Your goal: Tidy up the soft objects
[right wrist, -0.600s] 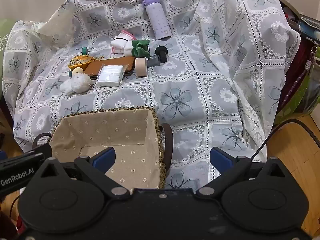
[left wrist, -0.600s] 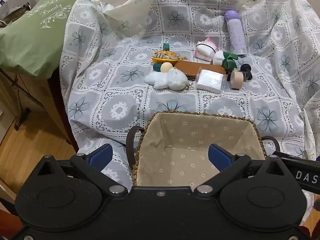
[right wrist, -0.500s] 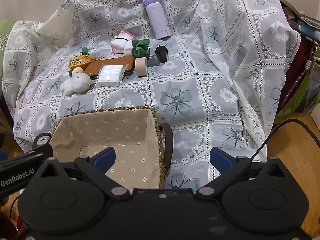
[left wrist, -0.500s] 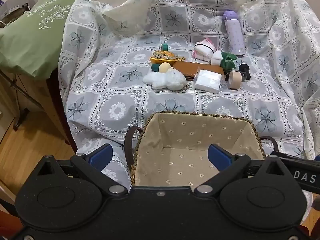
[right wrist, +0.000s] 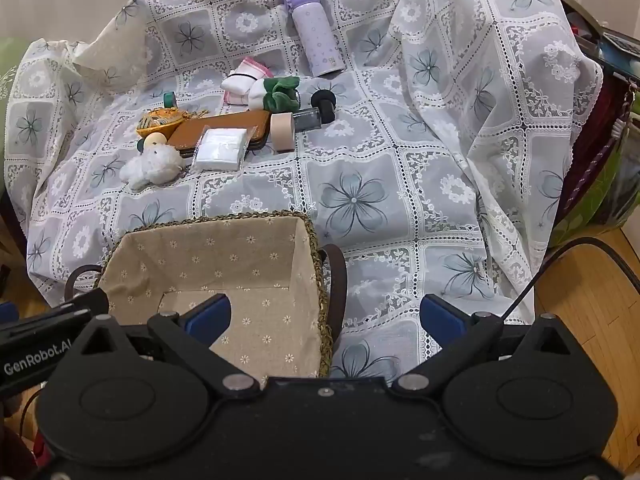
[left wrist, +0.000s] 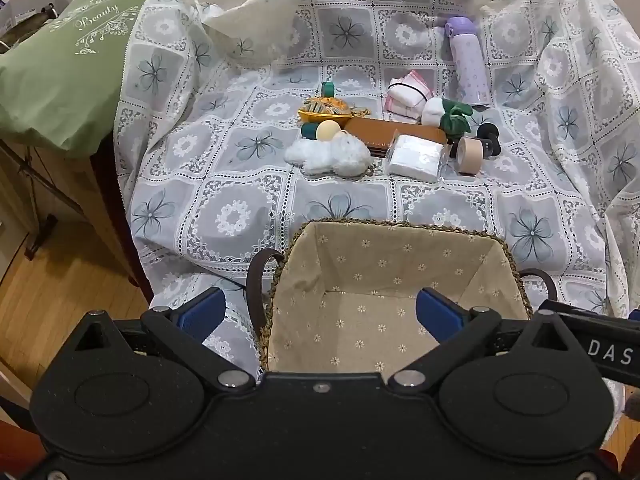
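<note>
Woven basket (left wrist: 400, 236) near, square-mouthed, braided rim, lined in beige cloth with small daisies, a dark strap handle at each side, nothing inside. Underneath, a lace-patterned cloth (left wrist: 240, 216) of grey flower squares, rumpled and rising at the far edge and the right, draped over the near left edge toward a wooden floor (left wrist: 60, 288).

Beyond the basket, a tight cluster of things. Fluffy white plush (left wrist: 332, 154), lumpy, long axis running left to right, nearest of the soft items on the left. Just right of it a flat square packet of white tissue (left wrist: 416, 152) in clear wrap. Behind both a flat brown case (left wrist: 384, 132), long axis left to right. Farther right a tan tape roll (left wrist: 470, 155) on edge, then a green scrunchie (left wrist: 456, 116) against a white rolled piece. Folded pink-and-white cloths (left wrist: 408, 94) behind. Purple bottle (left wrist: 468, 64) lying far back, cap pointing away. Yellow dish (left wrist: 324, 108) far left of the cluster.

Open strip of cloth between basket and cluster; wide free cloth on the right of the basket in the right wrist view.

Left claw (left wrist: 320, 312) released, blue pads spread wide, poised over the basket's near left part, nothing between. Right claw (right wrist: 324, 316) likewise released, straddling the basket's right rim.
</note>
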Tool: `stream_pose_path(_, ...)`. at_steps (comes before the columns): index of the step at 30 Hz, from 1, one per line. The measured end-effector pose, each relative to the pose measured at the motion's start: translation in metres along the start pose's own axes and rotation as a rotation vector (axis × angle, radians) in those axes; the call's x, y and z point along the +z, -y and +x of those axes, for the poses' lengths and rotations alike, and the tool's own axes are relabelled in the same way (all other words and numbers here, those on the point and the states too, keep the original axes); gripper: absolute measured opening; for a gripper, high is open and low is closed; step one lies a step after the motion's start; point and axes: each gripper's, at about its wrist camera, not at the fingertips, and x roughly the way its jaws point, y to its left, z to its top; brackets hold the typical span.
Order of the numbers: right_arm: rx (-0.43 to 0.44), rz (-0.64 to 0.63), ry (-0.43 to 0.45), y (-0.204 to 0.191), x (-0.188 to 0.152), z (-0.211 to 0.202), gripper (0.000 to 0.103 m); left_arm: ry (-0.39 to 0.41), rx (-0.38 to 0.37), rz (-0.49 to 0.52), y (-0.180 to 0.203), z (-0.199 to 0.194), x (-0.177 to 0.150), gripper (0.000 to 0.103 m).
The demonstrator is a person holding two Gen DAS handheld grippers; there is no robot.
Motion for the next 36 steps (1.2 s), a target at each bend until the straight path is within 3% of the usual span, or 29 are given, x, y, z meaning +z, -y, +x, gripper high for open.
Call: stream_pose_path(36,0.003,0.003,-0.011,0.0005,0.0006,0.002,0.102,-0.01,0.001,0.002,0.0012,0.0052,-0.0051,0.098)
